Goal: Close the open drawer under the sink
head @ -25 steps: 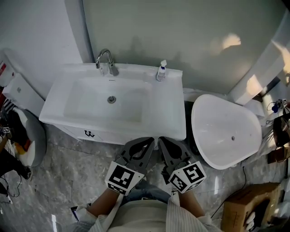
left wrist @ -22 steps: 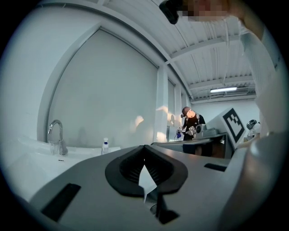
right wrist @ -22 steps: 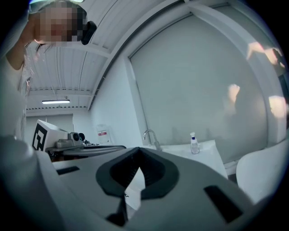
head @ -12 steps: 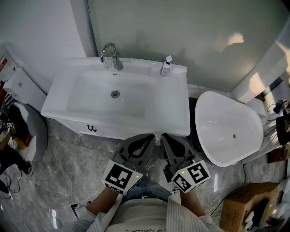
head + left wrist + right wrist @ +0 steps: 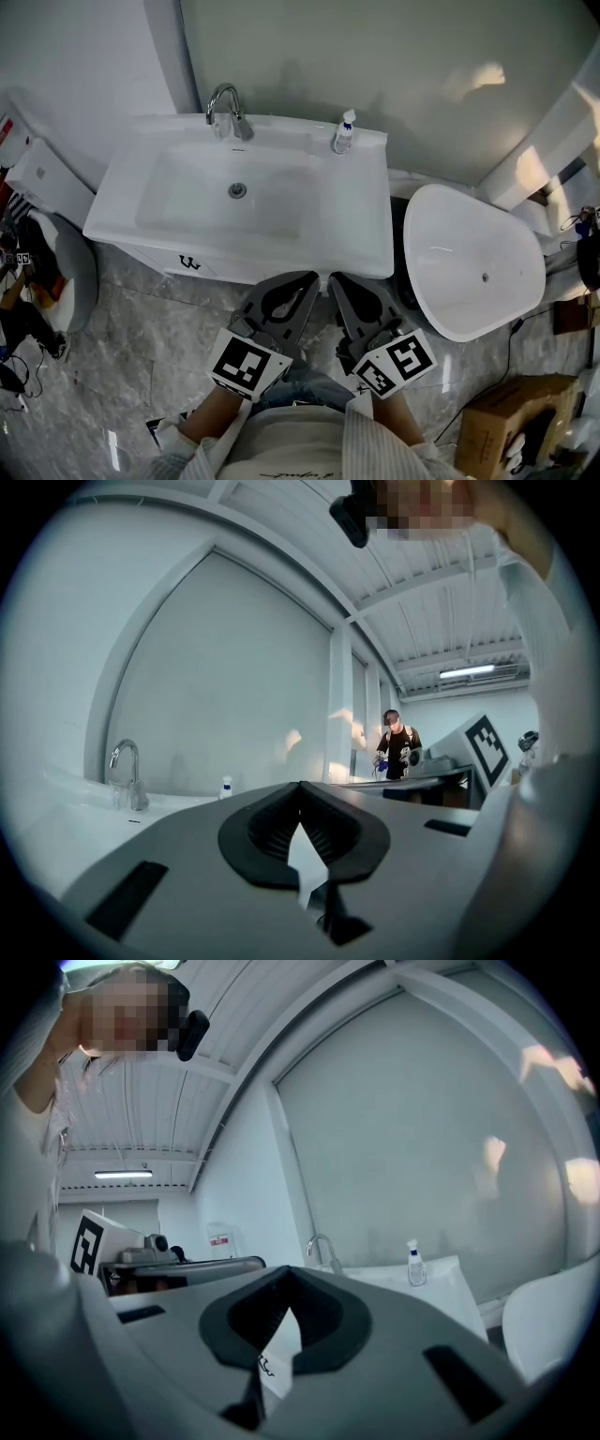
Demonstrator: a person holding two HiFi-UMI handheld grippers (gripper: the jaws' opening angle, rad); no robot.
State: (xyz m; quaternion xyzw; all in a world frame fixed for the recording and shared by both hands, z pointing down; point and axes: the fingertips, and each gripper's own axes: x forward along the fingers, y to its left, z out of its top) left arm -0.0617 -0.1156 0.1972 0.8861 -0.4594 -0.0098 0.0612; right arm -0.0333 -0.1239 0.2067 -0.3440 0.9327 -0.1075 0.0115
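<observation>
glossy white sink (image 5: pixel 361 230) beyond grey left gripper (image 5: pixel 307 281), right gripper (image 5: pixel 336 280), both closed.

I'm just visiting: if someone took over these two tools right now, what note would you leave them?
Left tool: shut, empty.
Right tool: shut, empty.
Both held side by side near the front edge of the white ceramic sink.
The white cabinet front below shows only as a strip; no drawer can be made out.
Nothing visibly done.
Remaining: find the drawer, push it shut.
</observation>
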